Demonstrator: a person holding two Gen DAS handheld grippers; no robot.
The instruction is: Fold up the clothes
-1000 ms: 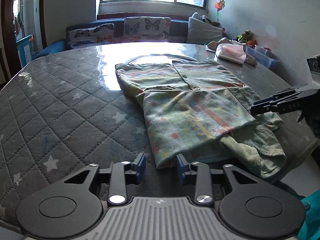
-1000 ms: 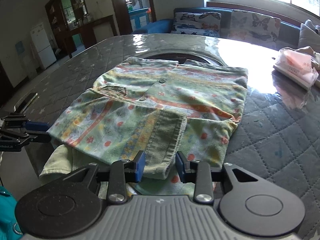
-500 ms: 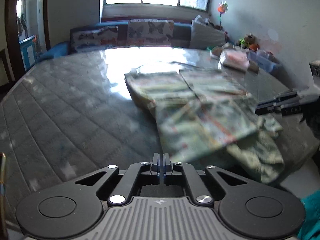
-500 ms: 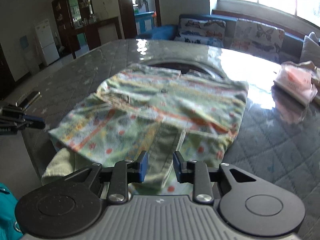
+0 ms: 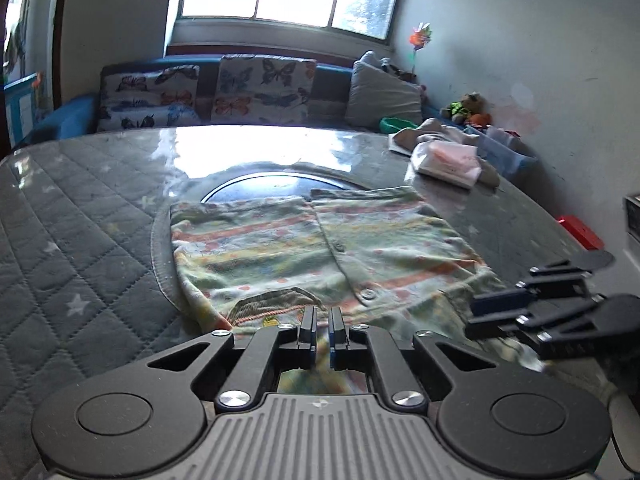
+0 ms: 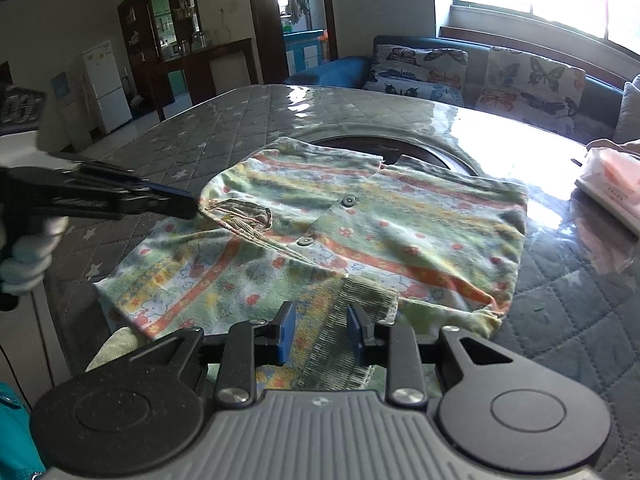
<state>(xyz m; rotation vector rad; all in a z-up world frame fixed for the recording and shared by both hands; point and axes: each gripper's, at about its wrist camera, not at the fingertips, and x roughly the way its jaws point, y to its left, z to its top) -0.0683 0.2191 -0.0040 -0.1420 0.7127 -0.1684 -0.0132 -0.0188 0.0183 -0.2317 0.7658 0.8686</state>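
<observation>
Here left claw (image 5: 322,330) nearly closed over shirt (image 6: 360,240); right claw (image 6: 321,334) parted.

The table (image 5: 80,240) is covered by a grey quilted cloth with stars. A striped shirt (image 5: 320,248) and a pink packet (image 5: 448,160) are laid on it.

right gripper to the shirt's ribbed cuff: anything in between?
Nothing visible. The right gripper is open, its jaws either side of the ribbed cuff at the near edge of the shirt. The left gripper is off at the collar side, out of that path.
</observation>
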